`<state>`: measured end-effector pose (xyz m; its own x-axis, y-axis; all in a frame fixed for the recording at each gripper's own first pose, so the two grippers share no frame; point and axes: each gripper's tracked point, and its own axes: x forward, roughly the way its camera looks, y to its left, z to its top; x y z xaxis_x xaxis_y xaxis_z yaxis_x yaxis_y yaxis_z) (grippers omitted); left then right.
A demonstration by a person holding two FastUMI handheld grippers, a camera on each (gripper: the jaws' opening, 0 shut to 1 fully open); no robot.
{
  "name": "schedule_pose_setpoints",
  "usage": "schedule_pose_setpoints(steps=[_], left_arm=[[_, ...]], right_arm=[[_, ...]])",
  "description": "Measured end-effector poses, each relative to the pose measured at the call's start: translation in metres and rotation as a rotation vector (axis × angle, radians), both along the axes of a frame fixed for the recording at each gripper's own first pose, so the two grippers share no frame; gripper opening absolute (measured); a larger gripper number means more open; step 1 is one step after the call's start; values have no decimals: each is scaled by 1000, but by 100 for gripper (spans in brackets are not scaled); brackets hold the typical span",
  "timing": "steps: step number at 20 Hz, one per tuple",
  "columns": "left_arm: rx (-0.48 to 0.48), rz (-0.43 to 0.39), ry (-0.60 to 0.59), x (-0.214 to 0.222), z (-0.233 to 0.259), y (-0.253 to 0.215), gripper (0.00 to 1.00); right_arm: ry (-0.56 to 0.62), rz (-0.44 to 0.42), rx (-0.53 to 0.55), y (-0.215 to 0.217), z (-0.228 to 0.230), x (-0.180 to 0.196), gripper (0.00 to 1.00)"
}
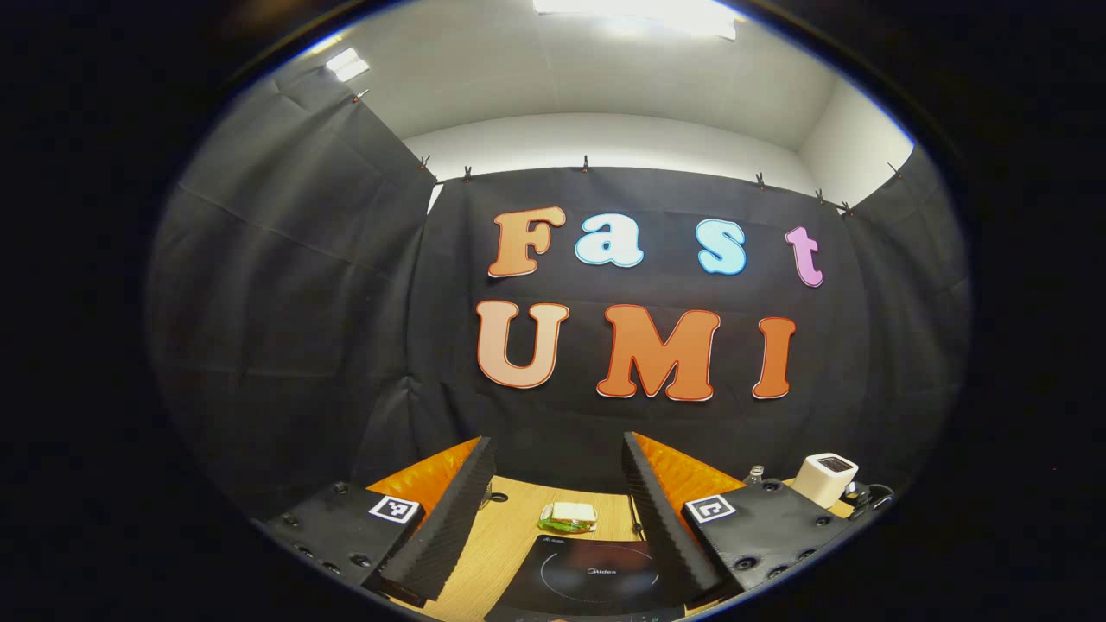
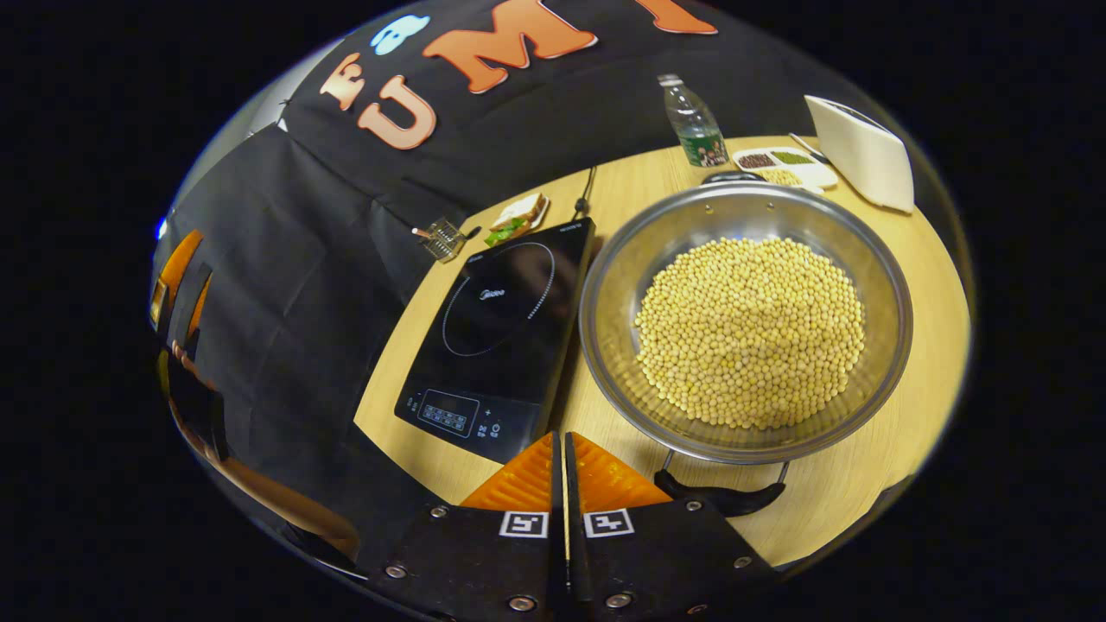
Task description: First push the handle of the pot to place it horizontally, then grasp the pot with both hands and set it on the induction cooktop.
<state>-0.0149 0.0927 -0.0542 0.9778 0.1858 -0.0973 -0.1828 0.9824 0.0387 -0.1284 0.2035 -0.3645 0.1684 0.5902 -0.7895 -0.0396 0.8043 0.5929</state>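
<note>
In the right gripper view a steel pot full of yellow beans stands on the wooden table, right of the black induction cooktop. Its near black handle lies just right of my right gripper, which is shut with nothing between its fingers, tips a little short of the pot's rim. A second handle shows at the far rim. In the left gripper view my left gripper is open, held high and level, with the cooktop below between its fingers.
A sandwich and a small clear rack lie behind the cooktop. A water bottle, a tray of grains and a white toaster stand at the table's far right. The person's arm shows at lower left.
</note>
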Motion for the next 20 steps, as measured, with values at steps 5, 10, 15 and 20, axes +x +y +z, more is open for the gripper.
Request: schedule_pose_setpoints(steps=[5,10,15,20], left_arm=[[3,11,8,1,-3,4,96],[-13,-18,55,14,-20,1,96],[-15,-22,70,25,-27,-2,96],[-2,-39,81,32,-30,-8,96]], right_arm=[[73,-62,-3,-6,-22,6,1],[98,-96,21,-10,-30,7,0],[115,-132,2,-33,-35,4,0],[90,-154,-105,-76,-45,7,0]])
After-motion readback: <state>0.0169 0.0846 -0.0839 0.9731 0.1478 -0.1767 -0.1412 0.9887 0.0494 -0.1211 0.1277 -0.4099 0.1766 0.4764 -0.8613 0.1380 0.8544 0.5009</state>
